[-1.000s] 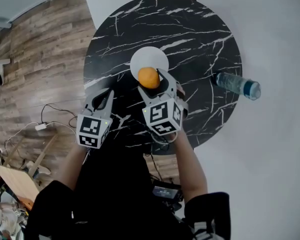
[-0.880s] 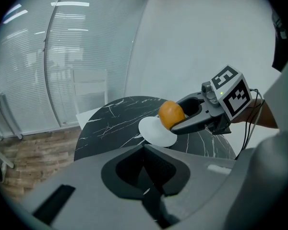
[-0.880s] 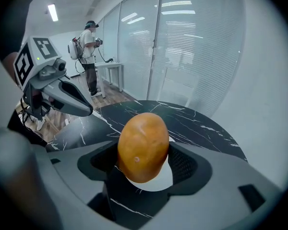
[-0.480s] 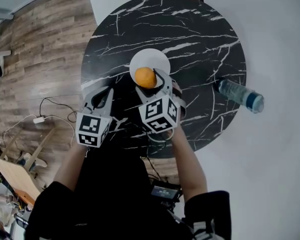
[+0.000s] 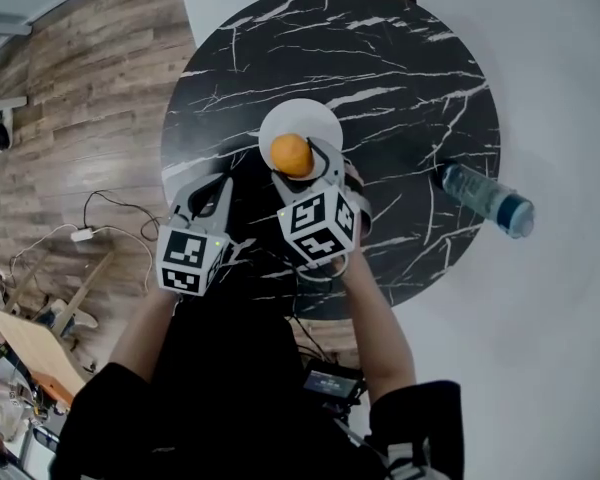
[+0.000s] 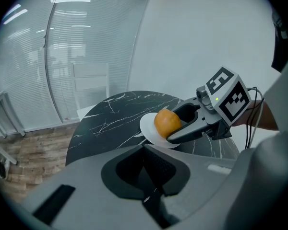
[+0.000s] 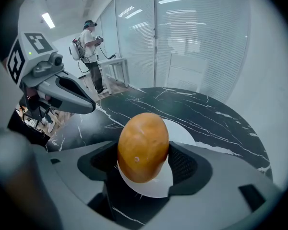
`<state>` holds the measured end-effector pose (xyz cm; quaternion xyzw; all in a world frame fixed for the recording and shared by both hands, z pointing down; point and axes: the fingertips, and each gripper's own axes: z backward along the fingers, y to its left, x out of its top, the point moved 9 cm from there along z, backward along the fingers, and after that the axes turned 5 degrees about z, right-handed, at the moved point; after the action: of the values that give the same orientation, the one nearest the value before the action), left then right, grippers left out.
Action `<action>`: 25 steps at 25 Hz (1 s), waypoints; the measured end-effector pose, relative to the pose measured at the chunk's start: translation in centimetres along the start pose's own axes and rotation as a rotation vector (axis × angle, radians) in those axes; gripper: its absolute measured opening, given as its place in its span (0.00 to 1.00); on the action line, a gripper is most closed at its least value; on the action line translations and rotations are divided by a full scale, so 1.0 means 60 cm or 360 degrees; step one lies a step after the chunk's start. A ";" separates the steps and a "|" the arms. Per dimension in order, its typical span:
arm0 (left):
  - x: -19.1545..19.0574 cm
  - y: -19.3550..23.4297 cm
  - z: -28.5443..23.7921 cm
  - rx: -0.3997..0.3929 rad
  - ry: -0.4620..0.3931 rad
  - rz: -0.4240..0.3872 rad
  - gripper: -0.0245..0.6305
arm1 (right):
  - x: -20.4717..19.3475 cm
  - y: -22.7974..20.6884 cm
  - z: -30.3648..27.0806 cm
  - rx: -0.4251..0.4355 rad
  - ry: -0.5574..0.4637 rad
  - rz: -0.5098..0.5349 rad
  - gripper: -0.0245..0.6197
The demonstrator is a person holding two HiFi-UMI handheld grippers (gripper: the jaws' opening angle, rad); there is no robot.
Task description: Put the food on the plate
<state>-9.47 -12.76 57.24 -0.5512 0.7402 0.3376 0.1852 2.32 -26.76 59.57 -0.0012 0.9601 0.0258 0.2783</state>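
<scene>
An orange (image 5: 291, 154) is clamped between the jaws of my right gripper (image 5: 298, 162), at the near edge of the small white plate (image 5: 306, 116). In the right gripper view the orange (image 7: 143, 146) fills the gap between the jaws, with the plate (image 7: 182, 131) right under and beyond it. I cannot tell if it touches the plate. From the left gripper view the orange (image 6: 167, 122) sits over the plate's rim (image 6: 146, 128). My left gripper (image 5: 208, 192) hovers left of the plate over the table, jaws together and holding nothing.
The plate stands on a round black marble table (image 5: 400, 68). A plastic water bottle (image 5: 485, 196) lies at the table's right edge. Cables (image 5: 100, 218) trail on the wood floor to the left. A person (image 7: 89, 47) stands far off by glass walls.
Almost nothing differs. The right gripper keeps its hold on the orange at the plate's near edge, and the head view has shifted slightly.
</scene>
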 end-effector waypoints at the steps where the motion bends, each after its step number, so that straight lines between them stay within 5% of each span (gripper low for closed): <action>1: 0.000 -0.001 0.000 0.0000 0.0006 -0.0004 0.04 | -0.001 0.000 -0.002 0.0002 0.0001 -0.0002 0.54; 25: 0.000 -0.016 0.000 0.0009 0.0026 -0.0044 0.04 | -0.011 -0.006 -0.014 0.0021 -0.0040 -0.0115 0.54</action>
<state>-8.55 -12.92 56.97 -0.5637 0.7349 0.3284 0.1853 2.44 -27.18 60.58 -0.0338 0.9560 0.0094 0.2912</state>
